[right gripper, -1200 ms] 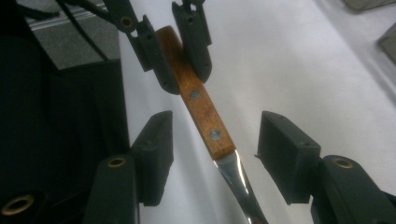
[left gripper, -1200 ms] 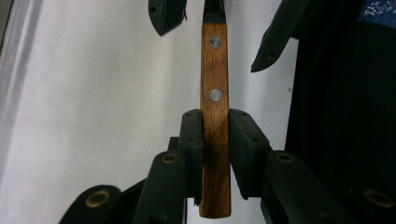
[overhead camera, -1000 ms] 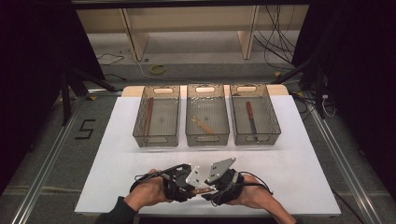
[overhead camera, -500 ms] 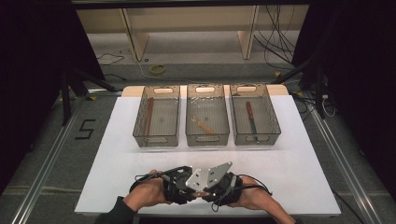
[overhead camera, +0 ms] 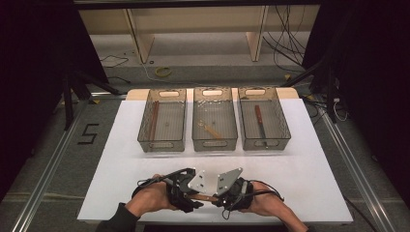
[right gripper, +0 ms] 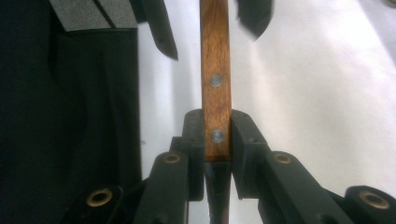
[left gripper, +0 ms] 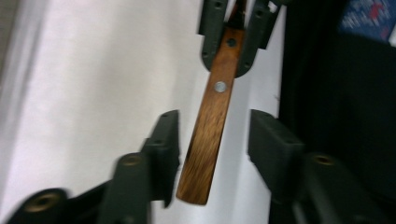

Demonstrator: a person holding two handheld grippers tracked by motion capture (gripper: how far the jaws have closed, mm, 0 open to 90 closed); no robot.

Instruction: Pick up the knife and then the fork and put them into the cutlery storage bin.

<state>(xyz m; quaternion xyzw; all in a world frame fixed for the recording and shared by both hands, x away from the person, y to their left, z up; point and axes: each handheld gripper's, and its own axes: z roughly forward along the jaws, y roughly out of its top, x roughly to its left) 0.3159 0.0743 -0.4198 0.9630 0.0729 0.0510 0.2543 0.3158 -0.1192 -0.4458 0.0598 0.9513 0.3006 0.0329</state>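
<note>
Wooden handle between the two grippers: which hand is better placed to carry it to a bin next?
Right. The right gripper is clamped on the wooden handle near its rivets, while the left gripper has just been opening; its fingers stand apart from the wood, so it likely should withdraw.

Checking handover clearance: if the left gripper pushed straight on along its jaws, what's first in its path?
Likely the right gripper, shut on the wooden handle that runs between the left gripper's open jaws. Depth is unclear, but nothing else lies between them.
</note>
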